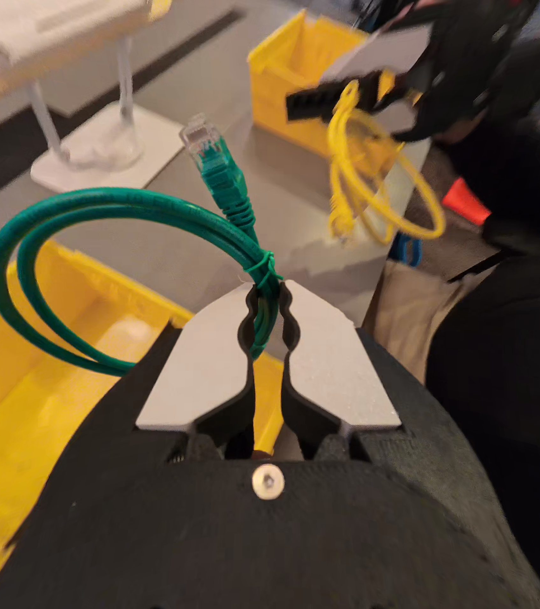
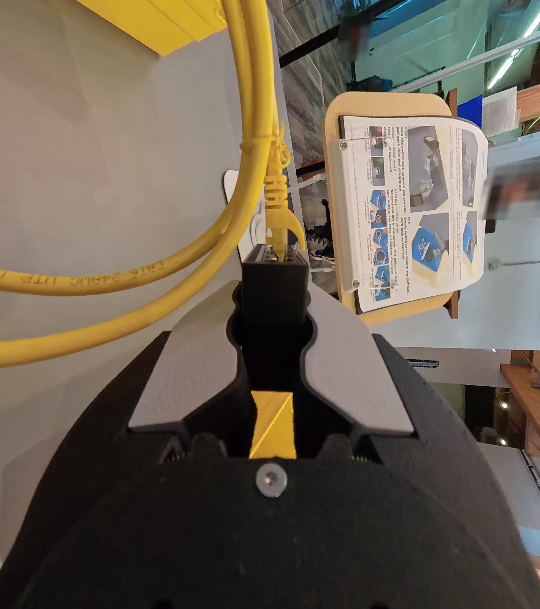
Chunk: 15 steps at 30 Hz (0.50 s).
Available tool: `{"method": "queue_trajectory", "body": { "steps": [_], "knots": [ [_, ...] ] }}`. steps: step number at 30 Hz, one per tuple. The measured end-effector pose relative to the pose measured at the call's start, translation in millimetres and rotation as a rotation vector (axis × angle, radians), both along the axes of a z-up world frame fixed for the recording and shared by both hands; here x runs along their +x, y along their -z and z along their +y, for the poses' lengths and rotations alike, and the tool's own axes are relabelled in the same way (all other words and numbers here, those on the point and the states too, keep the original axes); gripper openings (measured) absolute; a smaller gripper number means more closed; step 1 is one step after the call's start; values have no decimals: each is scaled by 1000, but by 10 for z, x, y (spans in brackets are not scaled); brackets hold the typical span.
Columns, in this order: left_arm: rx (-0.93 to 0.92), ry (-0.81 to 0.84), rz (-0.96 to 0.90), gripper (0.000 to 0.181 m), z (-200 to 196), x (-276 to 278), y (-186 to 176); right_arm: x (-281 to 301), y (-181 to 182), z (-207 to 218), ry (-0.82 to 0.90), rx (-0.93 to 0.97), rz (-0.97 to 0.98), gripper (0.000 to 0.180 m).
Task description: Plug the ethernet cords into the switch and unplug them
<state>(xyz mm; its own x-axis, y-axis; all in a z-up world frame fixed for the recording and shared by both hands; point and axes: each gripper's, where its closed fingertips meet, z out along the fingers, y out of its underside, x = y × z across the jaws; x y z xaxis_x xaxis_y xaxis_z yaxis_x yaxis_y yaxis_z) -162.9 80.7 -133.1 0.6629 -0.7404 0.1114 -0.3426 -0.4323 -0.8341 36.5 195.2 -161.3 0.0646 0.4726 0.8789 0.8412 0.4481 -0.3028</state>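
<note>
My left gripper [image 1: 268, 290] is shut on a coiled green ethernet cord [image 1: 104, 204], gripping it by its twist tie, with the clear plug [image 1: 201, 138] pointing up and away. My right gripper [image 2: 273, 296] is shut on the black switch [image 2: 273, 293], held in the air. A coiled yellow ethernet cord [image 2: 249, 108] has one plug [image 2: 277, 211] seated in a port of the switch. In the left wrist view the right gripper [image 1: 390, 79] shows blurred at upper right, holding the switch [image 1: 314, 102] with the yellow cord [image 1: 371, 171] hanging from it.
A yellow bin [image 1: 21, 389] lies under my left gripper and another yellow bin [image 1: 282, 75] stands farther back on the grey table [image 1: 179, 250]. A white stand [image 1: 97, 155] is at the back left. An instruction sheet on a board [image 2: 403, 211] stands beyond the switch. Across from one pair of fingers to the other is roughly 25 cm.
</note>
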Motion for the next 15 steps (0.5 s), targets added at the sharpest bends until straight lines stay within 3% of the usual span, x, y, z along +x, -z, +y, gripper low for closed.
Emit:
{"method": "queue_trajectory", "body": {
  "steps": [6,12,15],
  "knots": [
    [113,109,-249,11,273,737,-481,187,-168,-10,8,-5,37,29],
    [99,-44,-510,11,932,1235,-265,655,-345,45,77,-25,64,28],
    [32,28,-662,11,1059,1572,-15,876,-433,81,117,-33,99,28]
  ]
}}
